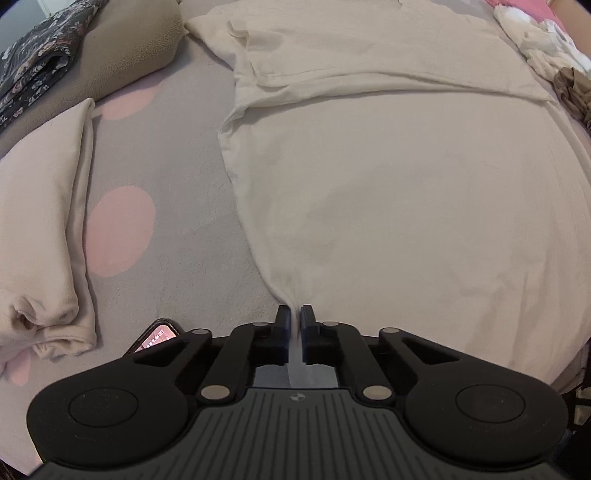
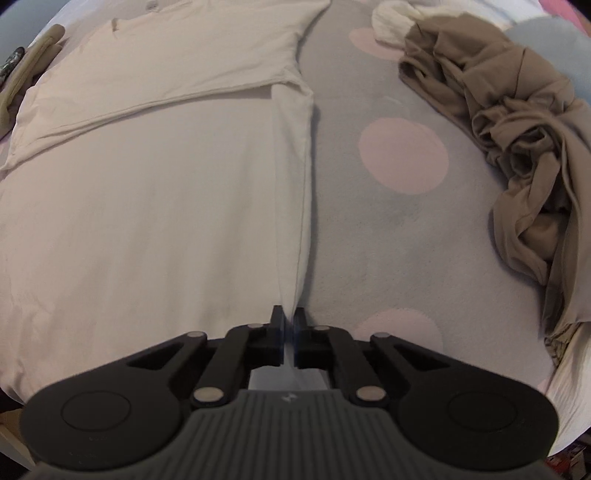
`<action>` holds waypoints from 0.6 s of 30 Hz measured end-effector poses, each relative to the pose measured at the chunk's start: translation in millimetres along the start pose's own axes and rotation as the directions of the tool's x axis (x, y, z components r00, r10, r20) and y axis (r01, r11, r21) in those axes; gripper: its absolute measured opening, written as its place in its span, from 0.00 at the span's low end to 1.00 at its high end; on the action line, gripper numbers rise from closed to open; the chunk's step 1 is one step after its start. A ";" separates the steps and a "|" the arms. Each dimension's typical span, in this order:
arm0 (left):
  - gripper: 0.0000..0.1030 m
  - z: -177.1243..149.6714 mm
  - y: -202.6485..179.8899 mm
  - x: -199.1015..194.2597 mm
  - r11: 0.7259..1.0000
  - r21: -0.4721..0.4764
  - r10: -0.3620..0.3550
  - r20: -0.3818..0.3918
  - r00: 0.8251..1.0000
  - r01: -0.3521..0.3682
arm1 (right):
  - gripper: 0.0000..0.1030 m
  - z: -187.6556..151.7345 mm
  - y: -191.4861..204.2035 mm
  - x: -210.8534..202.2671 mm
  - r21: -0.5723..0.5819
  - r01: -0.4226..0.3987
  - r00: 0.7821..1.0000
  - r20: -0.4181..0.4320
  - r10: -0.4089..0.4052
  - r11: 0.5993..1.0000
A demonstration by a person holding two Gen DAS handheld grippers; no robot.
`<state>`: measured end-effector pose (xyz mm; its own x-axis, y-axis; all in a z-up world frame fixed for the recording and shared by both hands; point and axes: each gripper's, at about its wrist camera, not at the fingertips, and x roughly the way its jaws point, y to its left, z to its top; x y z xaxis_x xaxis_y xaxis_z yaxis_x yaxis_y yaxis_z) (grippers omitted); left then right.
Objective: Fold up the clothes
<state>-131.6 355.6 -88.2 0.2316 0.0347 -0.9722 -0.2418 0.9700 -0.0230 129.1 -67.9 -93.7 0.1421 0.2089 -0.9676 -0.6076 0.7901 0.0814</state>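
A cream T-shirt (image 1: 388, 192) lies flat on the bed, its sleeves folded in across the chest. It also fills the left of the right wrist view (image 2: 147, 192). My left gripper (image 1: 294, 314) is shut on the shirt's near left hem corner. My right gripper (image 2: 289, 315) is shut on the shirt's near right hem corner, where the side seam ends. Cloth runs between both pairs of fingers.
The bed cover (image 1: 184, 206) is grey with pink dots. A folded cream garment (image 1: 48, 229) lies left, a phone (image 1: 157, 334) by it. A tan cushion (image 1: 125, 48) and floral cloth (image 1: 37, 62) sit far left. A crumpled brown garment (image 2: 517, 140) lies right, white cloth (image 2: 391, 22) behind.
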 end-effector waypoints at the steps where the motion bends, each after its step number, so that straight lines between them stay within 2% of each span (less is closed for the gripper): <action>1: 0.02 -0.5 1.6 -2.8 1.000 -0.007 -0.006 0.004 1.000 0.006 | 0.03 -0.5 -0.9 -3.8 0.014 -0.001 1.000 0.011 0.000 1.000; 7: 0.01 0.3 18.8 -38.4 0.996 -0.068 -0.057 0.121 0.991 0.066 | 0.02 2.1 -20.6 -34.3 0.171 -0.073 0.992 0.114 0.054 0.983; 10: 0.00 13.5 27.9 -54.8 0.994 -0.105 0.029 0.195 0.980 -0.009 | 0.02 6.1 -17.8 -51.3 0.187 -0.114 0.979 0.189 0.078 0.976; 11: 0.00 17.2 33.7 -60.7 0.992 -0.127 0.045 0.217 0.975 -0.017 | 0.02 9.9 -15.3 -56.9 0.186 -0.127 0.972 0.219 0.085 0.974; 12: 0.00 19.3 40.3 -64.7 0.989 -0.148 0.029 0.228 0.973 0.005 | 0.02 11.6 -13.0 -63.1 0.183 -0.144 0.965 0.242 0.097 0.973; 14: 0.00 26.2 49.3 -64.2 0.984 -0.169 -0.007 0.229 0.974 0.047 | 0.02 19.2 -7.9 -69.4 0.160 -0.151 0.960 0.259 0.107 0.975; 18: 0.01 26.5 46.6 -48.1 0.983 -0.161 -0.055 0.180 0.982 0.084 | 0.03 28.4 -1.3 -57.6 0.134 -0.112 0.971 0.223 0.080 0.985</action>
<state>-129.0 405.5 -36.3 0.4099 0.0241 -0.9118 -0.3696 0.9183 -0.1419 143.9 -64.6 -31.3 0.2641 0.3946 -0.8801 -0.5091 0.8320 0.2203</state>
